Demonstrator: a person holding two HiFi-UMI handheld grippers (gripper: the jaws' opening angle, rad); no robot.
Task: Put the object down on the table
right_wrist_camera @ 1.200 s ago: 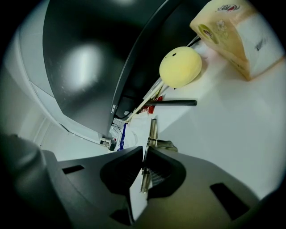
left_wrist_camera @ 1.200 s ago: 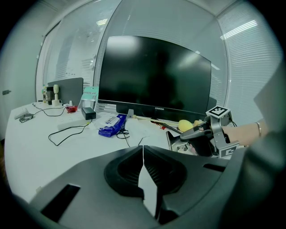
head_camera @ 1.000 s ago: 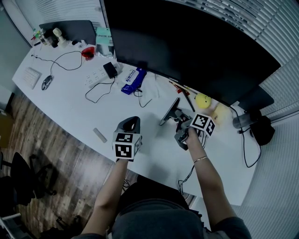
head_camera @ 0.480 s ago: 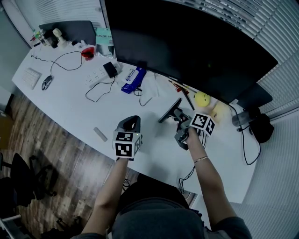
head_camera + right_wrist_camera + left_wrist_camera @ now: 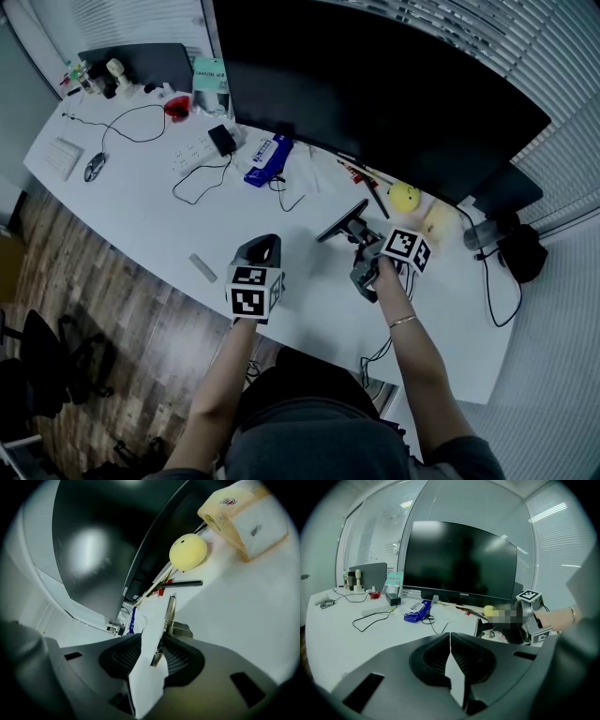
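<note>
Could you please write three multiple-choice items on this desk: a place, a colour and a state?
1. Where is the yellow ball? A on the floor; B on the table by the monitor's lower edge; C atop the monitor.
2. The packet by the power strip is: A blue; B red; C green.
3. The left tongs are: A wide apart; B together, empty; C clamped on the ball.
Key: B, it rests below the screen's edge; A, its wrapper is blue; B, the tips meet on nothing.
</note>
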